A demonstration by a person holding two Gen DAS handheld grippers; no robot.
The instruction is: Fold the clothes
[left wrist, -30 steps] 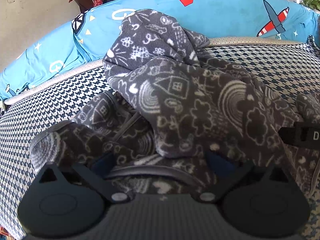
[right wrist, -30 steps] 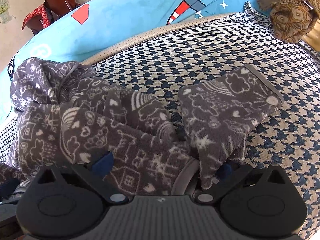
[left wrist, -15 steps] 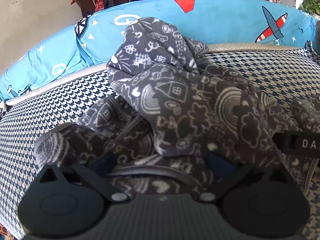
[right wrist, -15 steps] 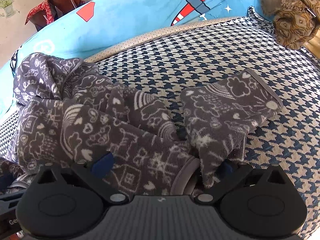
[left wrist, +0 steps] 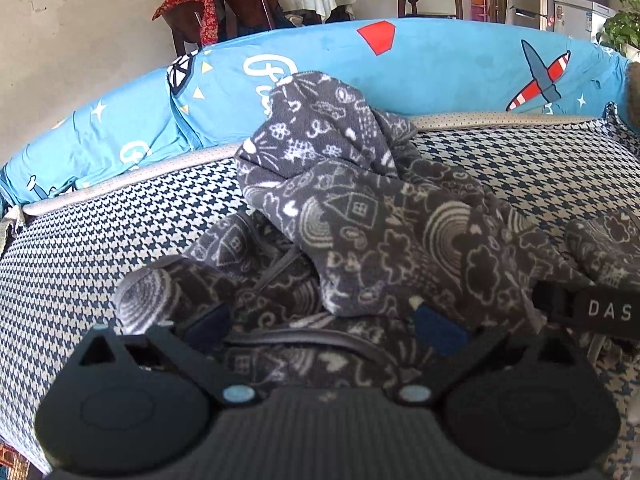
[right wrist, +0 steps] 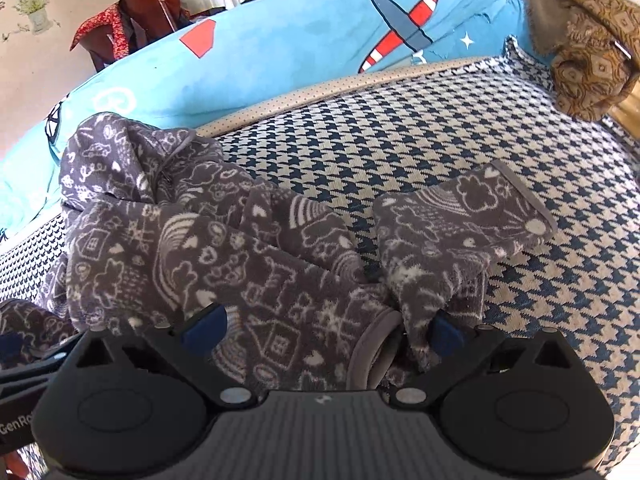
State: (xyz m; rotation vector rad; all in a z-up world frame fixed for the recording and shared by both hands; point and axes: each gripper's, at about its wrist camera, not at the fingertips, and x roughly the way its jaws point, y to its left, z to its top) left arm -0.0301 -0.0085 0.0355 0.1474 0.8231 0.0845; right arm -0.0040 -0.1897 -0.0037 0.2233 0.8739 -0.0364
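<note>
— Judging by the heap, how far along was the folding?
— Barely begun. The fleece garment (left wrist: 384, 236) lay crumpled mid-frame on the checked sofa seat (right wrist: 460, 132), one sleeve (right wrist: 460, 216) splayed right. Left gripper (left wrist: 320, 324) and right gripper (right wrist: 320, 326) both stood spread wide over its near hem, pinching nothing.

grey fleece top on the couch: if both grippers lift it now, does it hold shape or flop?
Likely flops: the grey fleece top lies in a crumpled heap, its sleeve sagging over the houndstooth cover. Probably light and grippy rather than slippery, given the fuzzy nap. Left gripper and right gripper both have open jaws with fabric between them.
</note>
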